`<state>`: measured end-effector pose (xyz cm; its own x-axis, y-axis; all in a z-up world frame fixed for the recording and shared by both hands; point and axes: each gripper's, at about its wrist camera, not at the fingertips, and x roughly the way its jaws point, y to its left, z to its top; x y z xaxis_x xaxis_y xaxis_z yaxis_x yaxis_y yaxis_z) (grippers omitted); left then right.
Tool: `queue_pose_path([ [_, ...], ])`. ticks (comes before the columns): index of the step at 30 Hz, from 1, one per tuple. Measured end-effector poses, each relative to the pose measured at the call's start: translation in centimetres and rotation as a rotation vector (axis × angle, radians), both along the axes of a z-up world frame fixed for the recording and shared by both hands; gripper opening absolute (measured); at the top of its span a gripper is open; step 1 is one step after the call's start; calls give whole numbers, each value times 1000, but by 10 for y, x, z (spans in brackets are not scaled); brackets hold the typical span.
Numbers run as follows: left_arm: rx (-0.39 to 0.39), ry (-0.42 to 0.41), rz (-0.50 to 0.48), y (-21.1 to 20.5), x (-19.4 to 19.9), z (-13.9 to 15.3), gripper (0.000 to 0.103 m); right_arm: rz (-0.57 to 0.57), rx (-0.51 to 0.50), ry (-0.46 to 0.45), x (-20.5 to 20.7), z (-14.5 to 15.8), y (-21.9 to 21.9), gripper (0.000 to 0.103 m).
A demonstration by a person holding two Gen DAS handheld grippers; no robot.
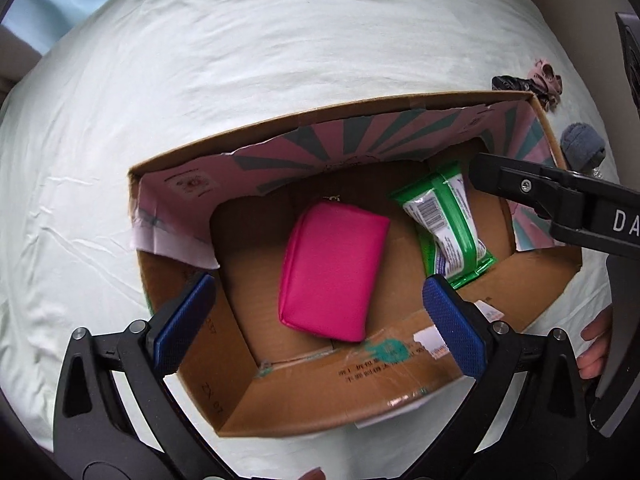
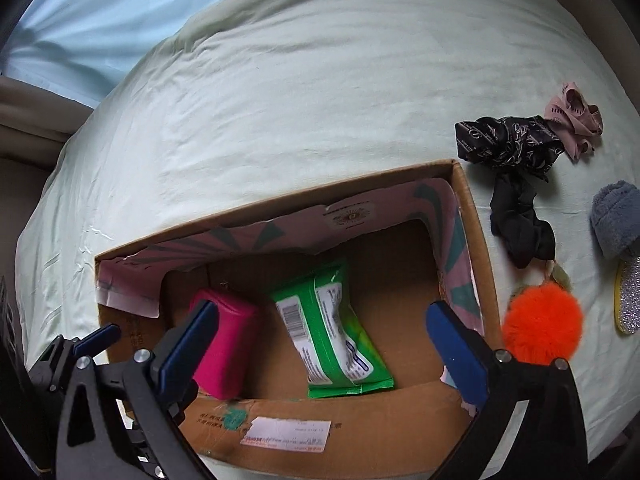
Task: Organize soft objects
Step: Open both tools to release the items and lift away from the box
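pink pouch [image 1: 334, 274] and green wipes pack [image 1: 446, 222] lie inside cardboard box [image 1: 304, 400].

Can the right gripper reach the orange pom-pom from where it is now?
Probably yes: the right gripper is open and empty over the box, and the orange pom-pom lies uncovered on the sheet beside the box wall.

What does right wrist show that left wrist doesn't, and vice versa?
Right wrist only: orange pom-pom, black scrunchie, glittery yellow-edged item on the bedsheet.
Left wrist only: the whole pink pouch, unobstructed, and fingers at the right edge.
Both: cardboard box, green wipes pack, patterned black fabric, pink fabric, grey fuzzy item, and both claws, left and right, open and empty over the box.
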<state>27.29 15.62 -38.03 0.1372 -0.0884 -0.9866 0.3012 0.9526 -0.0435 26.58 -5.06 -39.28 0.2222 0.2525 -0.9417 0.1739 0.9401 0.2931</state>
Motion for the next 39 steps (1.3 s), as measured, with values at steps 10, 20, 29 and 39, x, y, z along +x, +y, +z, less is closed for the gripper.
queue_pose_path([
  [10, -14, -66, 13, 17, -33, 42, 103, 20, -19, -45, -24, 41, -2, 103],
  [20, -77, -185, 56, 22, -73, 121, 103, 103, -61, -116, -68, 126, 9, 103],
  [29, -89, -327, 109, 31, -118, 203, 103, 61, -142, -316, -135, 217, -10, 103],
  [39, -103, -588, 169, 14, -181, 291, 103, -56, -320, -517, -210, 291, -69, 103],
])
